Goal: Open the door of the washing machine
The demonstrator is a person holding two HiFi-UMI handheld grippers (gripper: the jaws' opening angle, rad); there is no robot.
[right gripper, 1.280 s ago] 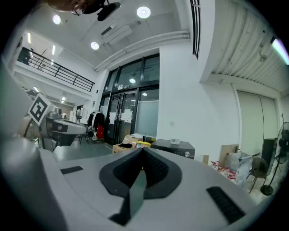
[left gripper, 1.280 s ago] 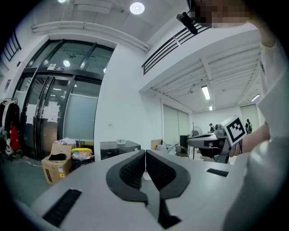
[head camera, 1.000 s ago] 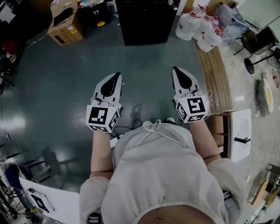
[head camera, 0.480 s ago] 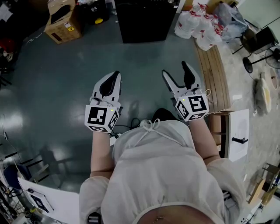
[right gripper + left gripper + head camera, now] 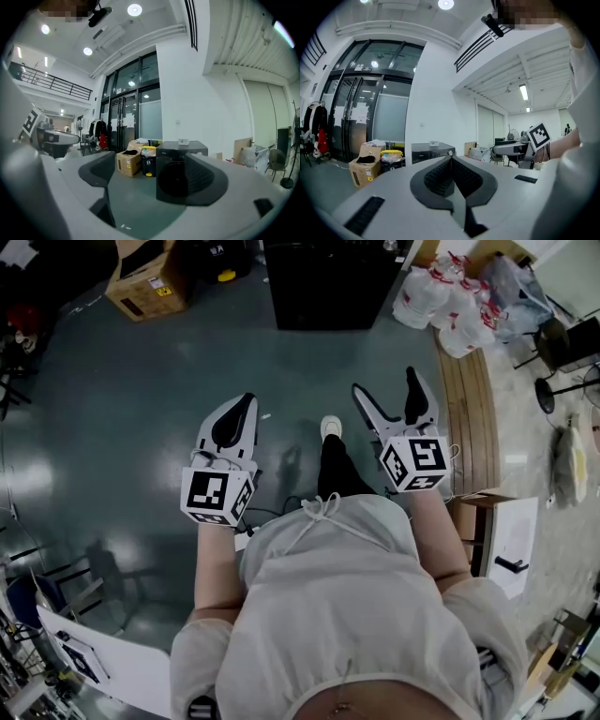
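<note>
The washing machine point(image 5: 333, 282) stands straight ahead of both grippers, well apart across the floor point(image 5: 141, 381), its door point(image 5: 174, 180) facing them. The right gripper point(image 5: 387, 385), jaws just opened wide with nothing between, is nearer; the left gripper point(image 5: 246, 401) is closed and empty.

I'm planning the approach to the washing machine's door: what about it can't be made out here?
Head view: the washing machine is cut off by the top edge, its front dark.
Left gripper view: its front is hidden behind the shut jaws of the left gripper.
Right gripper view: the door shows, but its handle is too dark to tell.
</note>
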